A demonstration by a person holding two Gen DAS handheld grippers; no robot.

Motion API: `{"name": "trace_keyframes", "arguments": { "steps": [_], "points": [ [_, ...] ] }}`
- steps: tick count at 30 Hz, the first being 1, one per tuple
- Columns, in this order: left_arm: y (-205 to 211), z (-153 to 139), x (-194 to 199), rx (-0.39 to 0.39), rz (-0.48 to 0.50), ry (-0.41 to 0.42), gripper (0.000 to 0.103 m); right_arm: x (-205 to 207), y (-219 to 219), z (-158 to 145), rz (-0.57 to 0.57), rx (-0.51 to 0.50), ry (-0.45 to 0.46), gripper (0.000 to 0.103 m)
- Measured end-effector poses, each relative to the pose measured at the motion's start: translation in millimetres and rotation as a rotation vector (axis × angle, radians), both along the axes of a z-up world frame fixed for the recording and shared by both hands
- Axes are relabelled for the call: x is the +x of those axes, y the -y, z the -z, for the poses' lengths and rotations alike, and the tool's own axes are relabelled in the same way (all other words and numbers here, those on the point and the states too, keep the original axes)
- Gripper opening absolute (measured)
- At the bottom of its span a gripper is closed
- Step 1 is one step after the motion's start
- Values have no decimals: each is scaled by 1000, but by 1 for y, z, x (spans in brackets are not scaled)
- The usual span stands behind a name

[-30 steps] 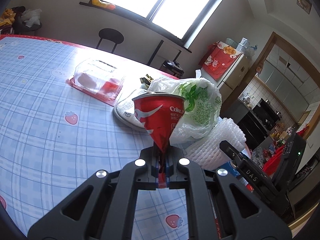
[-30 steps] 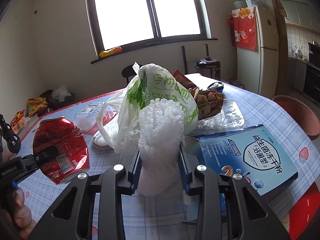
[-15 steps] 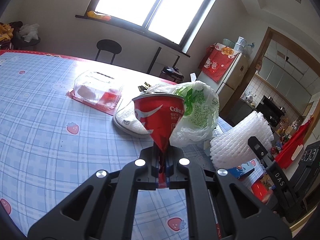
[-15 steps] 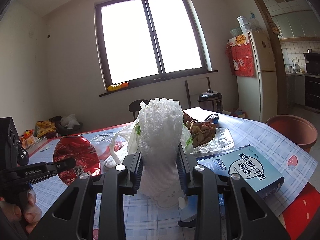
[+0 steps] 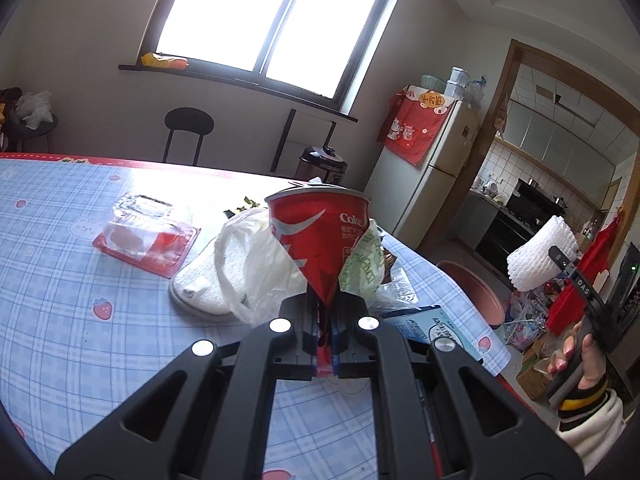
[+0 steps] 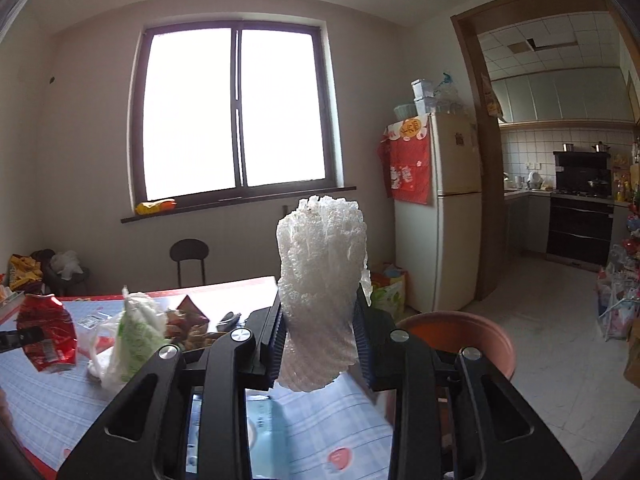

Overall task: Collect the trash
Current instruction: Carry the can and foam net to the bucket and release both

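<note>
Sunlit kitchen-side bench [image 5: 60,280] below, the left gripper [image 5: 326,320] pinches a crushed cola can [image 5: 316,236], light and sharp-creased, by its flattened tip, while the right gripper [image 6: 320,328], raised nearly level over a terracotta basin [image 6: 480,332], clamps soft, springy foam netting [image 6: 322,280] at its base.

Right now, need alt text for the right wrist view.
The right gripper holds a wad of white foam netting upright between its jaws, above the edge of a blue checked table. Just beyond sits a terracotta-coloured basin. At far left the left gripper's crushed red can hangs near a white-and-green plastic bag.
</note>
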State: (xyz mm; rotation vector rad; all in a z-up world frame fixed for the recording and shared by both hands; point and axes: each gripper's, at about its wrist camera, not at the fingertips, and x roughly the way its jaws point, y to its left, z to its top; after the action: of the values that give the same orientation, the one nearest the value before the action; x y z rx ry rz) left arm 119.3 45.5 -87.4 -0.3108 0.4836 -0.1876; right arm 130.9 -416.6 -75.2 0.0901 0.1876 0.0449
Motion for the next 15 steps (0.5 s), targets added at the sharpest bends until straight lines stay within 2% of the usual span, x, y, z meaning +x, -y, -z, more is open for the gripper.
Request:
{"name": "trace_keyframes", "arguments": {
  "steps": [3, 8, 12, 15],
  "points": [
    [27, -10, 11, 14, 26, 15, 8, 31, 50, 8, 80, -15, -52, 30],
    [71, -24, 36, 32, 69, 17, 8, 86, 114, 38, 152, 67, -169, 30],
    [109, -34, 50, 72, 96, 36, 8, 121, 133, 62, 173, 82, -227, 30],
    [130, -39, 63, 84, 119, 38, 8, 143, 145, 76, 175, 105, -273, 35]
  ]
}}
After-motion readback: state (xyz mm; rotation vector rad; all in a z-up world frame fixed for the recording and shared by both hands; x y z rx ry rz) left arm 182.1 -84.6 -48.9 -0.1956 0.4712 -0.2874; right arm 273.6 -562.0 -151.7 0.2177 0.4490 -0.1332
